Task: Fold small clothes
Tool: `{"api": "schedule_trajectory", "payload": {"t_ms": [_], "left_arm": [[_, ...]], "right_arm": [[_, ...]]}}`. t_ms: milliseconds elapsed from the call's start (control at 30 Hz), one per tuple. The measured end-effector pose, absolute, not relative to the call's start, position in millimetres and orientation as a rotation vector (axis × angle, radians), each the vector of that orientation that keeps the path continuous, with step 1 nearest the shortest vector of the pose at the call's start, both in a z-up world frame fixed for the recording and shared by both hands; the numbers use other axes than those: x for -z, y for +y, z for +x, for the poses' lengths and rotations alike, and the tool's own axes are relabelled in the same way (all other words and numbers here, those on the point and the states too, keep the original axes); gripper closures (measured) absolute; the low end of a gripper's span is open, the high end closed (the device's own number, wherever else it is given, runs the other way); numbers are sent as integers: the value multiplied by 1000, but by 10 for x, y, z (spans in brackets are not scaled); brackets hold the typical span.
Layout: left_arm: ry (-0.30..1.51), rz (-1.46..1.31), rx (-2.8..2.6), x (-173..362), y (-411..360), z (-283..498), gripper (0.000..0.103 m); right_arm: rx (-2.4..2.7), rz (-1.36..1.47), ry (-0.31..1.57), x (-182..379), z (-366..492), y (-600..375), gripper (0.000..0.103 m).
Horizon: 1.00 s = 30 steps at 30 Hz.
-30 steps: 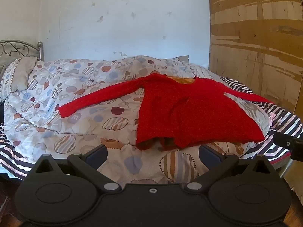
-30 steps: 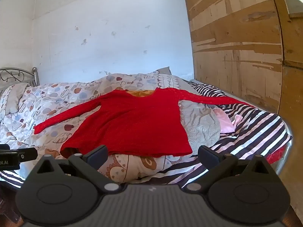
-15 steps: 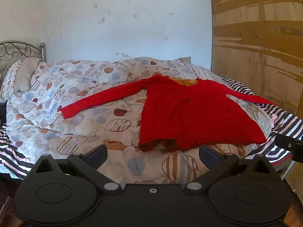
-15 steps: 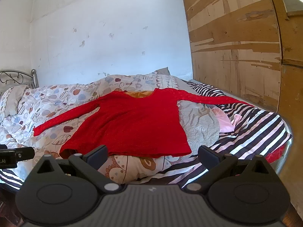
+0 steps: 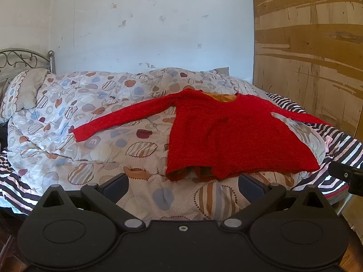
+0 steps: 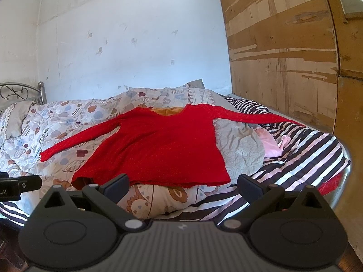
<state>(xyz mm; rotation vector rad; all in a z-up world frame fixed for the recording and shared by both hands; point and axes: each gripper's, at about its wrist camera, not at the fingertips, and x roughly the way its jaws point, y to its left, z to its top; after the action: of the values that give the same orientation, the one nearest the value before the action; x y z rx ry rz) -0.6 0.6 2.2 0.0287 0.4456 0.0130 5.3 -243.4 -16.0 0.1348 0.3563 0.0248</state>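
Observation:
A red long-sleeved top (image 5: 229, 136) (image 6: 158, 149) lies spread flat on the bed, both sleeves stretched out sideways, its hem toward me and an orange lining showing at the neck. My left gripper (image 5: 183, 184) is open, low in front of the hem with nothing between its fingers. In its own view my right gripper (image 6: 182, 184) is open too, just short of the hem and apart from the cloth. Each gripper's tip shows at the edge of the other's view.
A patterned quilt (image 5: 90, 122) covers the bed, over a striped sheet (image 6: 306, 158). A pillow (image 5: 25, 90) and metal headboard (image 5: 13, 59) are at the left. A wooden panel wall (image 6: 283, 56) stands on the right. Pink cloth (image 6: 270, 142) lies beside the top.
Both views have shifted slightly, the bed sitting a bit lower and farther right in the left view. The top has not moved and both grippers remain open.

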Motion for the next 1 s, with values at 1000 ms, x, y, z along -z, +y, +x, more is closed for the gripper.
{"api": "schedule_trajectory", "payload": {"t_ms": [1000], "left_arm": [[445,30,-8,-9,-14,-17,1]], "right_arm": [[-27,131,358,163,53,-2419,0]]}}
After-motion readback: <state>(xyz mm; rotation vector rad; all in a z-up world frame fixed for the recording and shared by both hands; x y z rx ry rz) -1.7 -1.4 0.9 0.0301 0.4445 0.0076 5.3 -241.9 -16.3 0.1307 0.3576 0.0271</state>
